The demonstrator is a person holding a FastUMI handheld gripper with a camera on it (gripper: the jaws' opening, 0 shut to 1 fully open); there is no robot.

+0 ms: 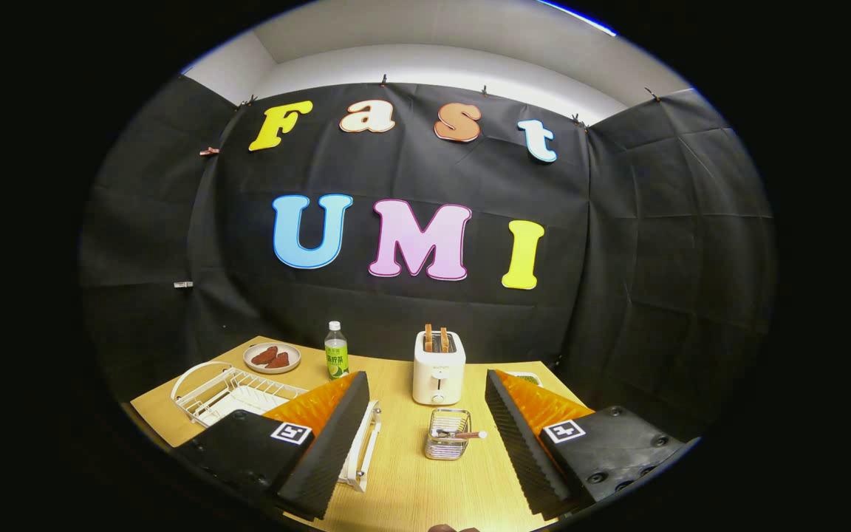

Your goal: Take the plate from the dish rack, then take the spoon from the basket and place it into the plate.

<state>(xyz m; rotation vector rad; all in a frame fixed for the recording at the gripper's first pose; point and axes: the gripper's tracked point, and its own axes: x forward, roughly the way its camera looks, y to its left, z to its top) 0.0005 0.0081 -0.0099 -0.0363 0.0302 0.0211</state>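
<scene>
My jaws hang wide open and empty above the counter [396,473]; reaching for the dish rack [230,393], I could snag its wires.

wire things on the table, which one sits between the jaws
The small wire basket, holding the spoon, sits between the open jaws; the white dish rack lies partly behind the left jaw.

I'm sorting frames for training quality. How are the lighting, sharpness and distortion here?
Gripper view: even, bright light on the table, with no harsh glare; strong fisheye bending, so the table edges and wall seams curve; toaster, bottle, basket and rack look sharp; the open gripper fingers look large and partly cover the rack.
</scene>
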